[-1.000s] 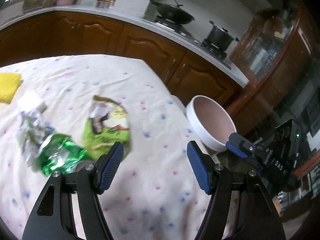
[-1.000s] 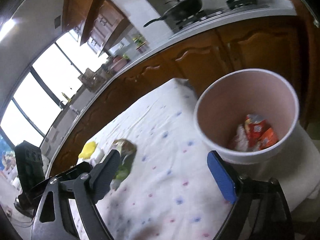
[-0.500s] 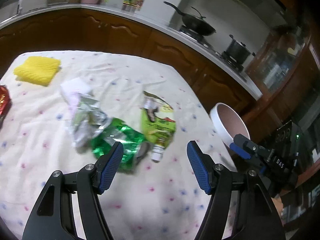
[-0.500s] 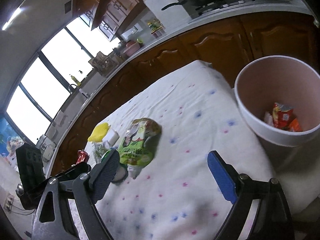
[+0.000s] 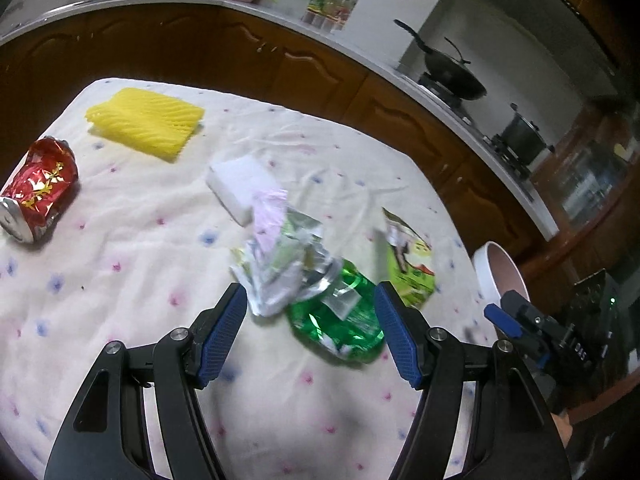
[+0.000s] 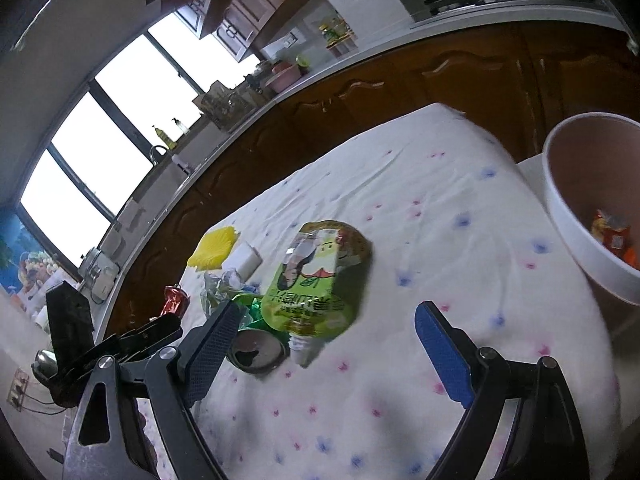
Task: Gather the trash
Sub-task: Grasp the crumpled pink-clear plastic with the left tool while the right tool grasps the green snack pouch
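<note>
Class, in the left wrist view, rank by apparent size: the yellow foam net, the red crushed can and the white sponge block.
1. Yellow foam net, largest.
2. Red crushed can.
3. White sponge block, partly covered by wrappers, so its rank is uncertain.

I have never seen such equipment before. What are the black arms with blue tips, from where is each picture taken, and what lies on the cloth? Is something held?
These are not robot arms. A person holds one two-finger gripper in each hand, and a wide-angle camera on each looks forward along its fingers. One picture comes from the left gripper, the other from the right gripper.

Both grippers are open and hold nothing.

On the flowered tablecloth lies trash: a crushed green can, a crumpled silver wrapper, a green drink pouch, a white block, a yellow foam net and a crushed red can. At the table's edge stands a white bin with some red wrappers already inside.

The left gripper hovers just before the green can and the silver wrapper.
</note>
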The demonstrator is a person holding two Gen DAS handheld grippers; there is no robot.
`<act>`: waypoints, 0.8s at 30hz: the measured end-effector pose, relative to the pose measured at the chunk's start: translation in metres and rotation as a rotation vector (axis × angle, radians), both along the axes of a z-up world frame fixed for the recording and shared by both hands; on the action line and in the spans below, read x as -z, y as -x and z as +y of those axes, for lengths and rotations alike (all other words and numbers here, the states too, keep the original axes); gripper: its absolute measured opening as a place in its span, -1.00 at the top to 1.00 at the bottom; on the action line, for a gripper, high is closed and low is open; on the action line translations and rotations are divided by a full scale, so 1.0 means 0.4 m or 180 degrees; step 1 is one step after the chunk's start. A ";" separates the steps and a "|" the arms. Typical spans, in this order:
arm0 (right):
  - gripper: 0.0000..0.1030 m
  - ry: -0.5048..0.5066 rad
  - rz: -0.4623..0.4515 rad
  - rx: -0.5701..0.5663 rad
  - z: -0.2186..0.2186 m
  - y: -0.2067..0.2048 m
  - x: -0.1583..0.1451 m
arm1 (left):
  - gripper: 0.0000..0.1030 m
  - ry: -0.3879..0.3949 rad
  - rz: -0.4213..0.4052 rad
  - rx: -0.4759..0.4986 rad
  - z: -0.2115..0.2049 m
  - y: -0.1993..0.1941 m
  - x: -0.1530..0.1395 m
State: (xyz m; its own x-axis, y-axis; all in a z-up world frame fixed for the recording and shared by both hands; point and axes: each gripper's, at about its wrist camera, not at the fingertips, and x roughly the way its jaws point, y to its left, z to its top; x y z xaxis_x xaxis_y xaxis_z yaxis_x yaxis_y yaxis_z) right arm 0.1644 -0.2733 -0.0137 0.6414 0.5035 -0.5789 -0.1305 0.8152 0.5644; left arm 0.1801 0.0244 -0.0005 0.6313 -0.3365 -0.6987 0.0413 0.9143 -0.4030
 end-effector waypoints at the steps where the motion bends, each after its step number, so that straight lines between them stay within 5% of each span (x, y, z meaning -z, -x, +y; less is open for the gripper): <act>1: -0.77 -0.0003 0.0008 -0.0008 0.006 -0.006 0.002 | -0.30 0.0005 0.0009 -0.0022 0.006 -0.007 0.003; 8: -0.74 0.0009 0.0033 -0.0048 0.032 -0.048 0.010 | -0.30 0.0012 0.0045 -0.0030 0.016 -0.049 0.014; 17: -0.45 0.0073 0.0151 -0.0080 0.077 -0.121 0.044 | -0.30 0.0009 0.0172 -0.0052 0.005 -0.109 0.056; 19: -0.30 0.0042 0.0228 -0.0091 0.079 -0.139 0.062 | -0.26 -0.0012 0.0200 -0.0038 0.000 -0.121 0.067; 21: 0.15 0.0011 0.0306 -0.0123 0.085 -0.153 0.080 | 0.21 0.0024 0.0237 0.0017 -0.003 -0.131 0.080; 24: 0.71 -0.0012 0.0360 -0.0169 0.092 -0.159 0.099 | 0.55 -0.0079 0.0183 0.0046 -0.010 -0.130 0.079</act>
